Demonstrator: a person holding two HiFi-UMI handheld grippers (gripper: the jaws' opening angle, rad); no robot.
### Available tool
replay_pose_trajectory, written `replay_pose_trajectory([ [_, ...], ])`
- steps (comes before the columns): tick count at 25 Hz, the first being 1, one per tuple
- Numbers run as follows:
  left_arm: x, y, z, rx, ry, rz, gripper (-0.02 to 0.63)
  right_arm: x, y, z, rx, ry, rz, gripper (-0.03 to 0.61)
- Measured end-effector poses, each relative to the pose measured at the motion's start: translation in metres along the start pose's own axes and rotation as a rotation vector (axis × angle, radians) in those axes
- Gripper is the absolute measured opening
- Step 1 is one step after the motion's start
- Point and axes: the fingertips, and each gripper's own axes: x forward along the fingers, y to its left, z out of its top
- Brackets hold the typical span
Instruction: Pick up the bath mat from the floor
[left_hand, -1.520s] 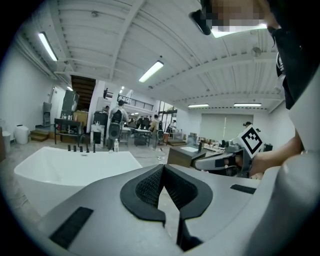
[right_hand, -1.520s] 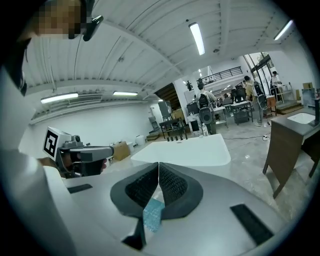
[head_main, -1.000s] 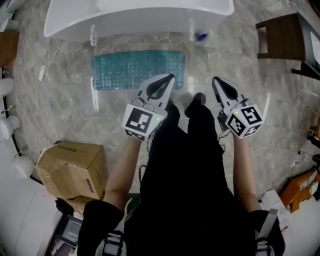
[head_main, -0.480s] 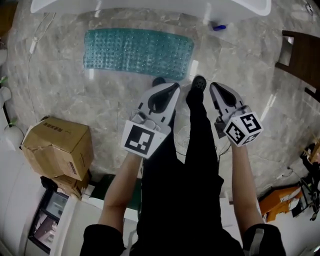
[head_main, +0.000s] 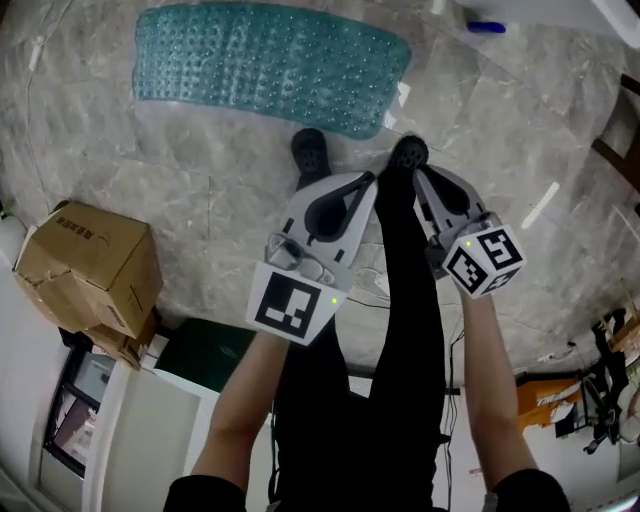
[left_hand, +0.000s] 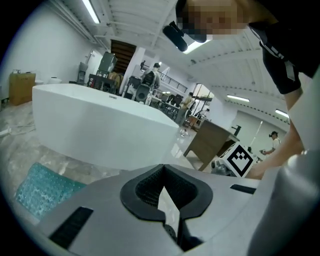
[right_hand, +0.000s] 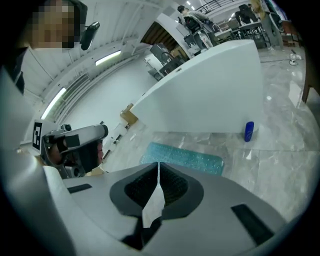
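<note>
The bath mat (head_main: 270, 62) lies flat on the marble floor ahead of both grippers, just beyond your shoes (head_main: 309, 150), with its long side across your line of reach and the bathtub (right_hand: 210, 95) behind it. Your left gripper (head_main: 370, 180) and right gripper (head_main: 420, 172) hang side by side above your feet, well short of the mat. Each has its jaws pressed together with nothing between them.

The main risk is going down with the jaws closed like this: they would only push the mat along the smooth floor instead of taking its edge. The mat looks thin and lies flush, so a shallow bite may slip off, and a jaw tip could scrape the stone. Your toes are close to the near edge; a step forward could pin it while you lift. It also looks floppy, so a hold at one end alone would likely leave the rest dragging, perhaps towards the blue bottle (right_hand: 249, 131) past the right gripper's side.
</note>
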Motion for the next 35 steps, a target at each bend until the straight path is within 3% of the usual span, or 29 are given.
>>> replay_pose_trajectory([
  [4, 0.029, 0.021, -0.071, -0.016, 0.056, 0.019, 0.012, 0.047, -0.045, -0.046, 0.050, 0.023, -0.006, 0.014],
  [9, 0.057, 0.041, -0.140, -0.117, 0.071, 0.066, 0.012, 0.099, -0.097, -0.103, 0.101, 0.058, -0.027, 0.014],
  [13, 0.074, 0.051, -0.183, -0.065, 0.129, 0.043, 0.012, 0.141, -0.131, -0.145, 0.103, 0.111, -0.030, 0.014],
  [19, 0.094, 0.073, -0.216, -0.178, 0.079, 0.088, 0.012, 0.190, -0.174, -0.185, 0.101, 0.147, -0.058, 0.014],
  [24, 0.100, 0.069, -0.248, -0.096, 0.187, 0.001, 0.012, 0.221, -0.201, -0.202, 0.091, 0.171, -0.074, 0.017],
  [27, 0.110, 0.086, -0.246, -0.146, 0.145, 0.056, 0.012, 0.236, -0.221, -0.213, 0.090, 0.186, -0.096, 0.093],
  [29, 0.118, 0.096, -0.247, -0.176, 0.119, 0.087, 0.012, 0.247, -0.236, -0.221, 0.107, 0.186, -0.116, 0.107],
  [33, 0.130, 0.096, -0.267, -0.091, 0.203, 0.033, 0.012, 0.268, -0.268, -0.235, 0.122, 0.196, -0.162, 0.137],
  [35, 0.133, 0.099, -0.269, -0.123, 0.199, 0.039, 0.012, 0.277, -0.281, -0.243, 0.127, 0.205, -0.185, 0.155],
])
